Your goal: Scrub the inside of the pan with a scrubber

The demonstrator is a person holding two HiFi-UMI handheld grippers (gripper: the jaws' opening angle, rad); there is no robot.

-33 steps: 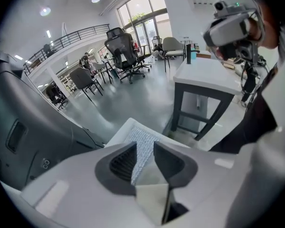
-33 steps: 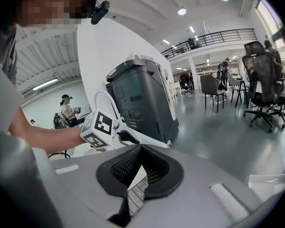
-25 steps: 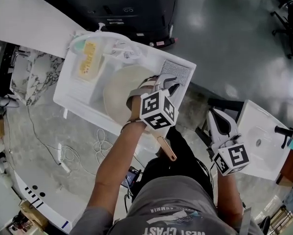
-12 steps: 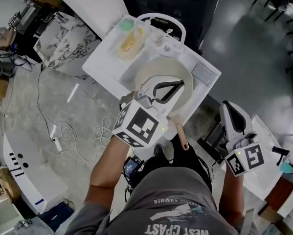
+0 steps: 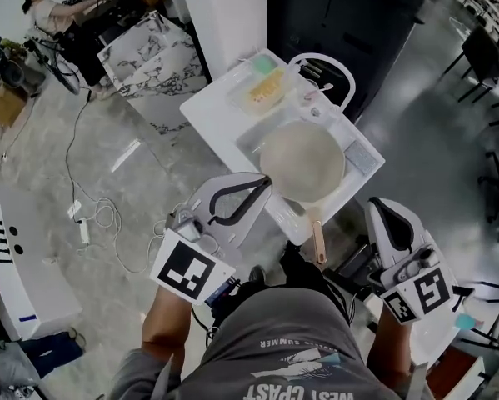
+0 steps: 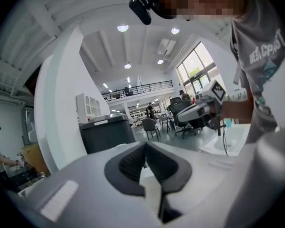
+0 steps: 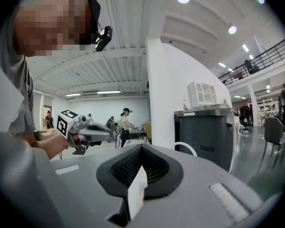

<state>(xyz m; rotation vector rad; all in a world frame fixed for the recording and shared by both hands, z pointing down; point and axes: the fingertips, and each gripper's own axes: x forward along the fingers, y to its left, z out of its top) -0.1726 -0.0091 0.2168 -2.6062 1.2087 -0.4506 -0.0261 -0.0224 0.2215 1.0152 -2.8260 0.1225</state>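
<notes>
So the big change: a second ago the left tongs (image 5: 266, 183) are spread open right over the pan (image 5: 303, 162). Now they're pulled back toward the person, off at about 8 o'clock from the pan, and pressed together with nothing in them. The right tongs (image 5: 378, 209) are off at roughly 4 o'clock from the pan, also squeezed together and empty. Both tong cameras now look out across the room instead of down into the sink, so both tools are raised and aimed about level. In each one you can even see the other tongs hanging in mid-air.

The pan hasn't gone anywhere. It sits in the white sink unit (image 5: 212, 111), pale inside facing up, with its handle (image 5: 318, 242) sticking out at 6 o'clock toward the person. The yellow sponge (image 5: 266, 83), which I'm guessing is the scrubber, lies in its little tray at 11 o'clock from the pan, well clear of both tongs.

For the task, nothing is scrubbing right now. No tool is on the sponge and none is touching the pan. To me it reads as backing off, either finished or resetting. I can't tell from here whether the pan is actually clean. If there's more scrubbing to do, someone has to go back down and pick up that sponge first.
</notes>
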